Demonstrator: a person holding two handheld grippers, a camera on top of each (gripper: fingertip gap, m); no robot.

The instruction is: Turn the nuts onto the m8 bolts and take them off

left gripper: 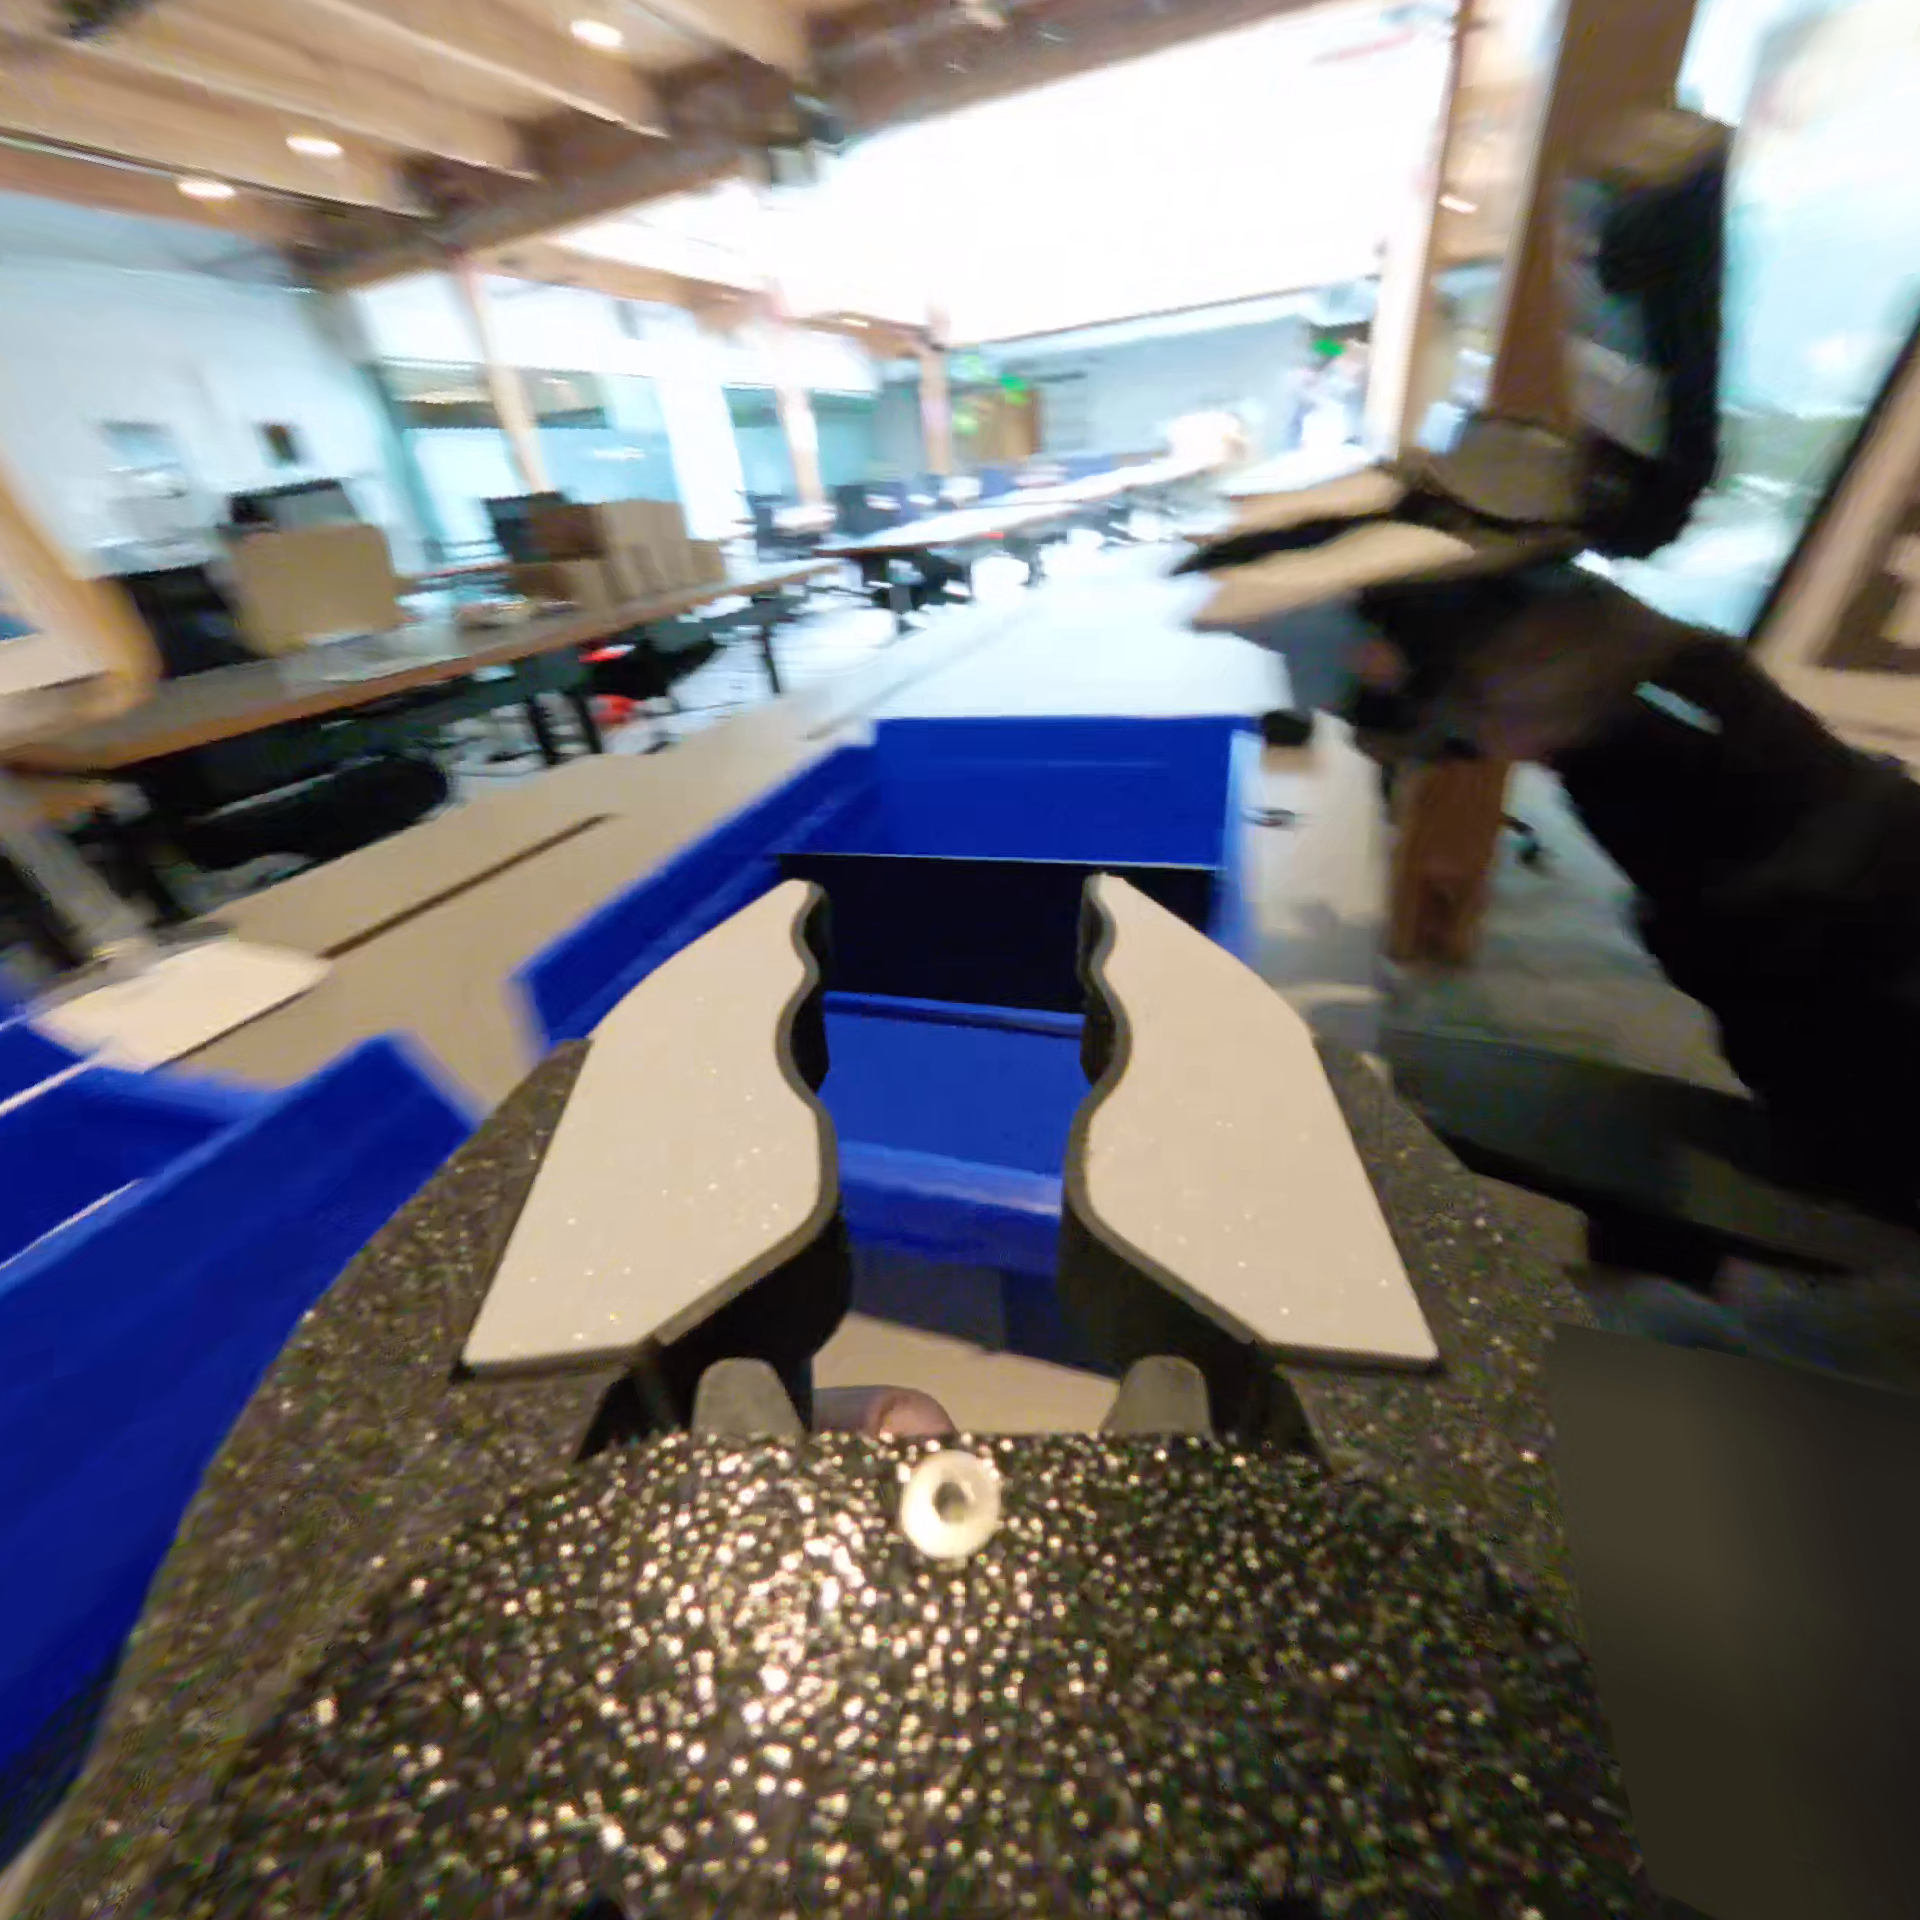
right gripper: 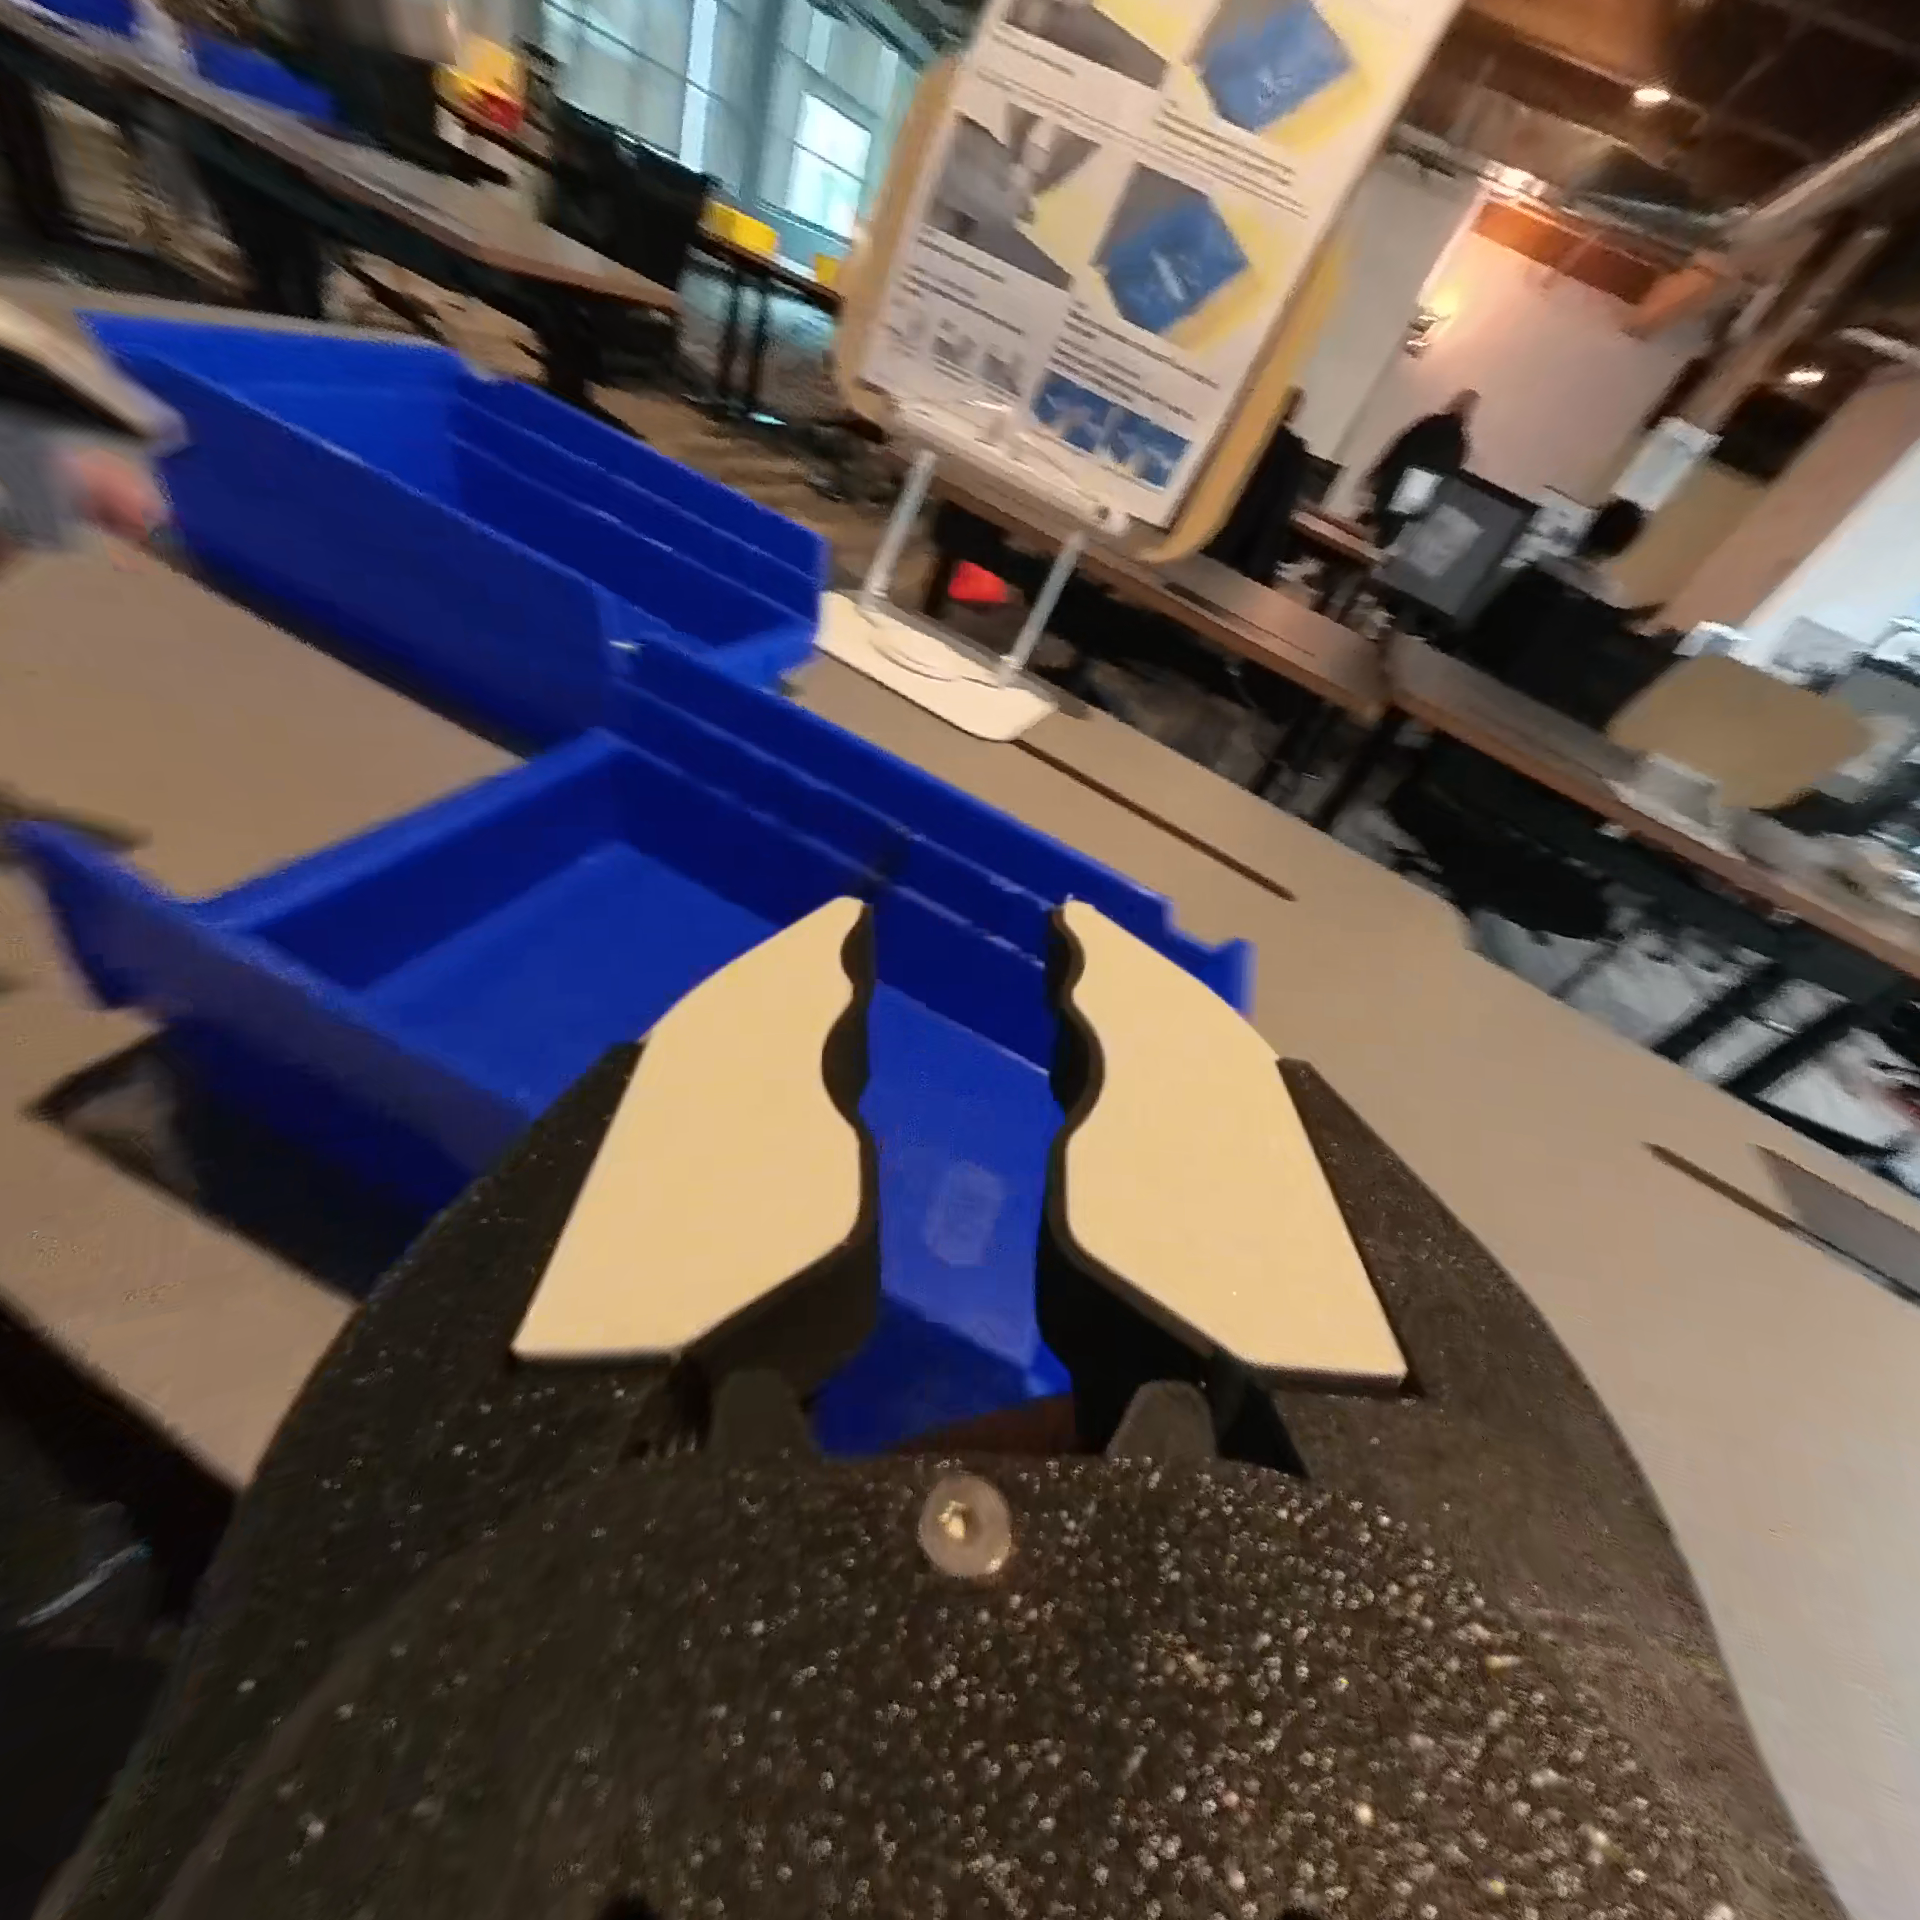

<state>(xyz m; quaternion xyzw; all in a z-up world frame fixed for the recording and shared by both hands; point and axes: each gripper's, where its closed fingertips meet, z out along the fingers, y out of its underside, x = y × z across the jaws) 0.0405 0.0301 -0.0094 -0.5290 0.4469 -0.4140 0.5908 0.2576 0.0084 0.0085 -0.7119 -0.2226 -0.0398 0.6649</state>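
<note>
Both the left gripper (left gripper: 951,925) and right gripper (right gripper: 961,935) are parted and empty, each aimed forward and down into a blue bin (right gripper: 499,935). Through the blur no nuts or bolts show, so I cannot tell which gripper is nearer them.

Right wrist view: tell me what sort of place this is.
Probably a shared workshop or lab hall: long worktables in rows, blue parts bins on the near table, an instruction board on a stand, exposed timber ceiling beams.

blue bins (right gripper: 436,499): 2 | grippers (right gripper: 961,925): 2 | poster stand (right gripper: 1122,239): 1
</note>
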